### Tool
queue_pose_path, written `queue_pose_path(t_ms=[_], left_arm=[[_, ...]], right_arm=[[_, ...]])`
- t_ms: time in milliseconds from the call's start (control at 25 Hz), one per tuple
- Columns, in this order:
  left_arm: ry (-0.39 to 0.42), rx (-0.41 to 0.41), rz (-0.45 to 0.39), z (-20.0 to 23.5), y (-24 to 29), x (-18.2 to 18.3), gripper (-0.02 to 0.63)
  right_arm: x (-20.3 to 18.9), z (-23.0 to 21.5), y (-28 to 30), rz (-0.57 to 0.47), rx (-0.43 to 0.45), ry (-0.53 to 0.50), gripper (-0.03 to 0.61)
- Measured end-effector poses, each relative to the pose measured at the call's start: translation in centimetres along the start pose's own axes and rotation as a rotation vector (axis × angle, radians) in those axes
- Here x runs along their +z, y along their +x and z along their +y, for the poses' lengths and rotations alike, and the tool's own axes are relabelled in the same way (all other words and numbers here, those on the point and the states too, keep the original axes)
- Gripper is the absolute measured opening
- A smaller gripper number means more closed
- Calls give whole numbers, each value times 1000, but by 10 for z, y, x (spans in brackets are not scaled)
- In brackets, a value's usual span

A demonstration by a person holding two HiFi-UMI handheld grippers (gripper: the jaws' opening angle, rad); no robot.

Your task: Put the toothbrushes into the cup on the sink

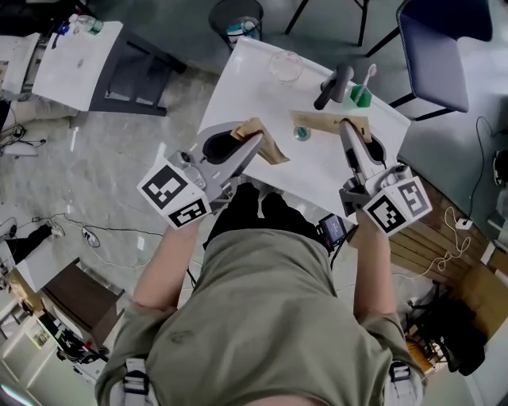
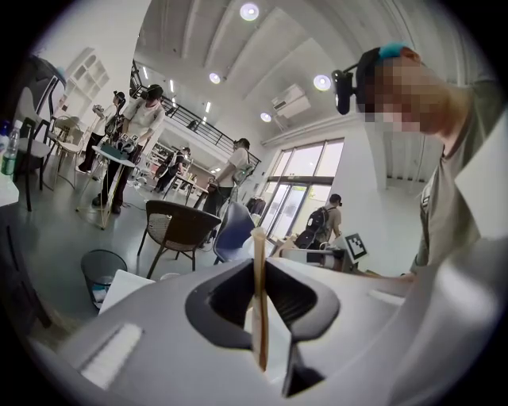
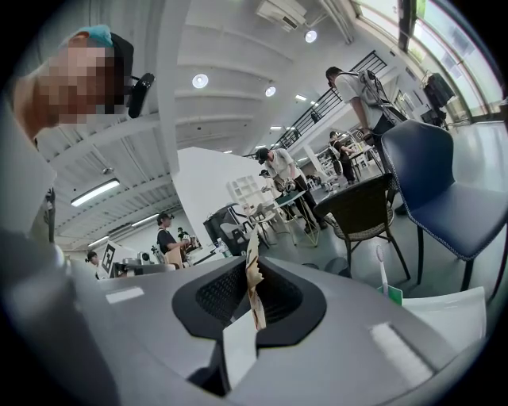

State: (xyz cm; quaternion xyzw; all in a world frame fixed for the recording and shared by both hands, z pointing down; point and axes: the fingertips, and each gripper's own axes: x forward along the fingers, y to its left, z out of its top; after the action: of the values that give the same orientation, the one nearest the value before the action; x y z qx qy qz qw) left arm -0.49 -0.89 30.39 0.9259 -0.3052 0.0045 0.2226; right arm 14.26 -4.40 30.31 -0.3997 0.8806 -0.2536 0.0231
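1. Left gripper (image 1: 254, 143): jaws almost together, pinching a thin tan kraft-card sheet (image 2: 259, 301). The sheet stands edge-on between the pads and sticks out past the jaw tips.
2. Right gripper (image 1: 346, 127): jaws likewise nearly closed, nipping a ragged-edged tan card strip (image 3: 252, 289). In the head view the strip runs sideways from these jaws toward the left gripper.
3. A small round teal object (image 1: 302, 133) sits on that strip, between the two sets of jaws. I cannot tell what it is.
4. A white-headed toothbrush in a green base (image 1: 363, 89) stands upright beyond the right jaws. It is just beside a dark grey cylindrical fixture (image 1: 333, 86), and neither gripper touches it.
5. A clear glass cup (image 1: 284, 65) stands farther out, ahead of the gap between both jaws and apart from the toothbrush. Nothing can be made out inside it.
6. Surface: a white tabletop (image 1: 238, 87) lies under both jaws.
7. Room: a pale grey floor (image 1: 135, 158), with a black mesh waste bin (image 1: 236, 20) beyond the table's far edge. A blue chair (image 1: 444, 47) is off past the right jaws. A second white table (image 1: 75, 55) is well off beyond the left jaws. Both gripper views show people standing at tables in the background.
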Motion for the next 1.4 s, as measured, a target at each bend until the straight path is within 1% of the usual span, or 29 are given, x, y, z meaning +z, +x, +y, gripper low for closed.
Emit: queue_pose_path(t_ms=[240, 560, 840, 1160, 1400], left_arm=[[-21, -27, 15, 41, 4, 10, 48], [-25, -69, 18, 38, -4, 16, 48], [-42, -95, 24, 78, 5, 22, 48], [-64, -102, 38, 103, 5, 22, 48], [-80, -108, 42, 113, 9, 22, 48]], right_arm=[[12, -10, 44, -3, -35, -9, 44], [25, -2, 46, -18, -86, -53, 44], [31, -21, 90, 2, -118, -70, 44], [33, -39, 116, 19, -156, -84, 44], [30, -51, 130, 59, -174, -108, 44]])
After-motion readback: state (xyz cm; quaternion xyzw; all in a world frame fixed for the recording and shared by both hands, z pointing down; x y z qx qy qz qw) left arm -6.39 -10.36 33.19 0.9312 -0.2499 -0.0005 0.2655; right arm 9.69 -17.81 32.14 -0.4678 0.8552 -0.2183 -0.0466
